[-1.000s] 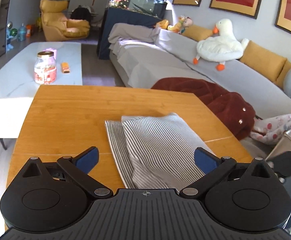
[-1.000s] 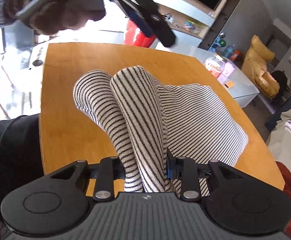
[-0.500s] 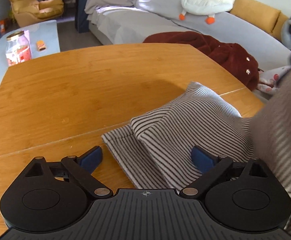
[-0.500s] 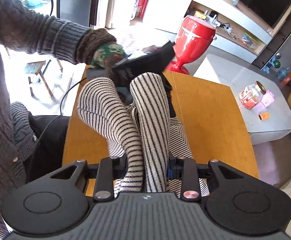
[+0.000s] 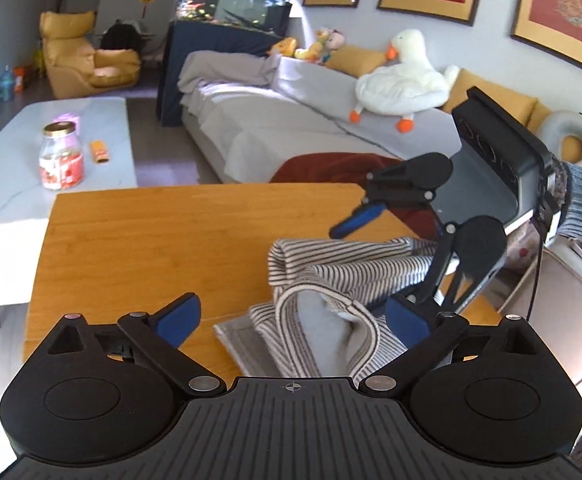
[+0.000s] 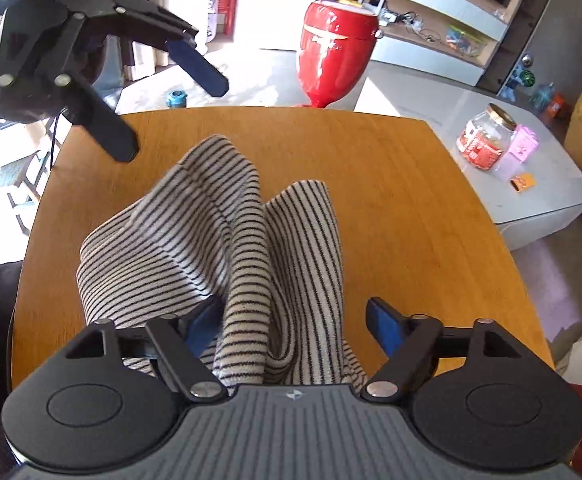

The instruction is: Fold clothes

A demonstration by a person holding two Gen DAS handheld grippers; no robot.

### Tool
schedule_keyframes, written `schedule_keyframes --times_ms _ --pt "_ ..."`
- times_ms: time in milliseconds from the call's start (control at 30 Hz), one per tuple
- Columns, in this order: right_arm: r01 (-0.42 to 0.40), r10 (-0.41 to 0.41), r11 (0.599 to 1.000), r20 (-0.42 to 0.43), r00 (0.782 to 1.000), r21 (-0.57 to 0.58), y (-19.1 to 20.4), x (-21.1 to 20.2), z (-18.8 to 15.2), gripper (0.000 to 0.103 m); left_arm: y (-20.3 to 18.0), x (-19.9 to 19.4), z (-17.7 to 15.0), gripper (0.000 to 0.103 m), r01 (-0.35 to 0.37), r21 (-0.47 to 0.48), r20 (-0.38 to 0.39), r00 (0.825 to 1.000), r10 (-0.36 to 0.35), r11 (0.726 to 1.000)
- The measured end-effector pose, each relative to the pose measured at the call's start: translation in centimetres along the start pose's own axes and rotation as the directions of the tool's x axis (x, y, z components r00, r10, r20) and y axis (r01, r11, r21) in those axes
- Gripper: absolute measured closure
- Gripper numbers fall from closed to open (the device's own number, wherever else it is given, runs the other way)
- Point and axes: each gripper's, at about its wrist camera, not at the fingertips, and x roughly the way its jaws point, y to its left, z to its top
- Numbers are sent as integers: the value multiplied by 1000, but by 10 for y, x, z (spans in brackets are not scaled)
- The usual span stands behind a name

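Left wrist view: my left gripper fills the bottom of the frame with its blue pads spread wide and nothing between them. It hangs just over the near end of the striped garment, which lies bunched at lower centre on the wooden table. A neckline or cuff gapes toward me there, showing the grey inside. I judge I keep these tongs spread here so they can drop onto that loose edge. At right of centre my right gripper leans in from the right edge, one pad lifted above the cloth and the other low at its far side, so it is parted too. Behind it, in the upper half, sit the grey sofa and the plush goose.

Right wrist view: the same garment rises in two soft ridges up the middle of the frame, from my right gripper at the bottom. The pads stand apart. Cloth drapes over the body between them and brushes the left pad, but nothing is pinched, so the pile holds itself up. My left gripper hovers at upper left, fingers splayed, clear of the fabric. A glass jar stands on the pale low table at right.

The garment is rumpled, not lying as a flat, finished fold. Whether this is a fold half laid or a bundle let go, I cannot tell.
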Motion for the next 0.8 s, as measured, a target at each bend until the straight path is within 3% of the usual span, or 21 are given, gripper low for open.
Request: schedule_keyframes --times_ms 133,233,333,433,500,567,633,700,800 --pt "60 -70 992 84 994 113 -5 -36 -18 3 -23 27 -4 1 19 86 -41 999 -15 996" --pt "98 -127 975 142 982 199 -9 -62 -32 1 -25 49 -5 1 -14 106 -66 998 21 994" --pt "129 -188 949 191 963 286 -13 -88 -45 0 -16 63 -3 1 -44 71 -79 996 50 997" --pt "153 -227 915 164 960 373 -17 -73 -54 0 -6 71 0 1 -47 2 -77 996 47 999" --pt "169 -251 887 144 957 429 -20 -63 -59 10 1 72 1 1 -53 -28 -66 997 51 998" --pt "184 -274 856 122 954 483 -23 -53 -65 45 0 71 3 1 -35 -22 -58 998 34 999" --pt "200 -296 821 99 950 535 -26 -43 -71 52 -2 70 6 1 -9 -5 -55 998 9 1000" --pt "217 -316 784 73 946 582 -29 -32 -76 53 -9 71 9 1 5 33 -59 998 -3 999" --pt "254 -343 777 50 938 576 -26 -8 -79 53 -20 72 16 1 7 84 -49 999 -3 996"
